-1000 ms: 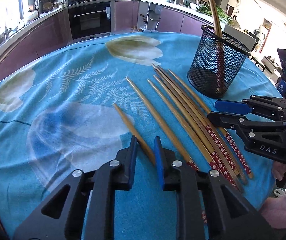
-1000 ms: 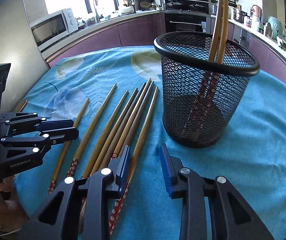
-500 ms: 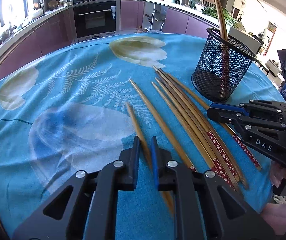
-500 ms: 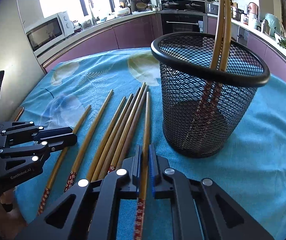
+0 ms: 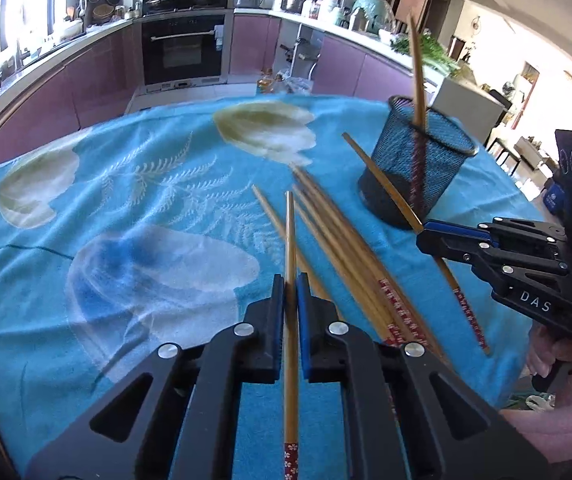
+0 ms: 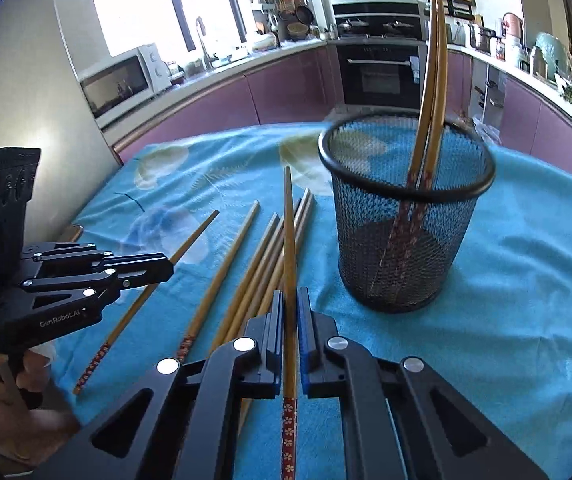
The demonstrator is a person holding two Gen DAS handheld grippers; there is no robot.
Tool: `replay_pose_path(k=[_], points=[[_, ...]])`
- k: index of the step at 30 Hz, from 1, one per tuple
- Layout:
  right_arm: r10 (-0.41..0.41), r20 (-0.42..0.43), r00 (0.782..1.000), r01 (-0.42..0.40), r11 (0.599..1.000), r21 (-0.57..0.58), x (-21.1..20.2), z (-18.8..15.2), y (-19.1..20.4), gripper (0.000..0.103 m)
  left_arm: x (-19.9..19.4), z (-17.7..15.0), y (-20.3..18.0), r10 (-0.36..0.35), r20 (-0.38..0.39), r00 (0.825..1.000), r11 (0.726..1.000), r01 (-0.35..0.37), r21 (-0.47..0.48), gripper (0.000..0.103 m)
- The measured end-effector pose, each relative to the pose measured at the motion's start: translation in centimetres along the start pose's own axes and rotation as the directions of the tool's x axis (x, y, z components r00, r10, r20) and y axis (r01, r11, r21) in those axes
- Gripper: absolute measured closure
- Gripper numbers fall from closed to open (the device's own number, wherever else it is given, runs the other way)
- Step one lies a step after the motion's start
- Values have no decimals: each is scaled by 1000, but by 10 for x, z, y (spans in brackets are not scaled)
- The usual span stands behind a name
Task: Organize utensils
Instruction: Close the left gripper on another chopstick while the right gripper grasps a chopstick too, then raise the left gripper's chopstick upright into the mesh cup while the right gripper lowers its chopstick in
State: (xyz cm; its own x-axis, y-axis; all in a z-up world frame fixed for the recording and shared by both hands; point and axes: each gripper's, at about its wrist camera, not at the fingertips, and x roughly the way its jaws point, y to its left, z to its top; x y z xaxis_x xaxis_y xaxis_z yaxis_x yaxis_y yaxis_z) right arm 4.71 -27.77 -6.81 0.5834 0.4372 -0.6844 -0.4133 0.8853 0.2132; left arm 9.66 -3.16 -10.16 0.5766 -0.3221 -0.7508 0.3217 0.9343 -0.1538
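My left gripper (image 5: 291, 282) is shut on a bamboo chopstick (image 5: 290, 248) and holds it lifted above the blue tablecloth (image 5: 126, 208). My right gripper (image 6: 291, 298) is shut on another chopstick (image 6: 289, 232), also lifted, its tip pointing away. Several more chopsticks (image 5: 350, 252) with red patterned ends lie side by side on the cloth. A black mesh holder (image 6: 406, 216) stands upright to the right with two chopsticks (image 6: 430, 80) in it. In the left wrist view the right gripper (image 5: 430, 236) is near the holder (image 5: 418, 172).
The round table's edge curves close on the near side. Purple kitchen cabinets, an oven (image 6: 378, 64) and a microwave (image 6: 122, 80) line the wall behind. In the right wrist view the left gripper (image 6: 162, 268) is at the left over the chopstick row (image 6: 246, 276).
Both grippers have closed on a chopstick each and lifted them off the cloth. One second ago both were open over the row.
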Motion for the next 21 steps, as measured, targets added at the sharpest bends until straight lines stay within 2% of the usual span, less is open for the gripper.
replay_pose_path(k=[5,11,21], points=[[11,69,998,-11,1000,-9,-27,7,2,97,-30,11,-6,-80,63,995,997,79,21,96],[39,138,990,-41,999,11,-52,13,-4,97,-64,26,-15,-139,141,980,990,133,52,96],[54,244,968,-57,998,9,-87,32,-11,97,-110,53,-24,-225,257,940,974,210,87,96]])
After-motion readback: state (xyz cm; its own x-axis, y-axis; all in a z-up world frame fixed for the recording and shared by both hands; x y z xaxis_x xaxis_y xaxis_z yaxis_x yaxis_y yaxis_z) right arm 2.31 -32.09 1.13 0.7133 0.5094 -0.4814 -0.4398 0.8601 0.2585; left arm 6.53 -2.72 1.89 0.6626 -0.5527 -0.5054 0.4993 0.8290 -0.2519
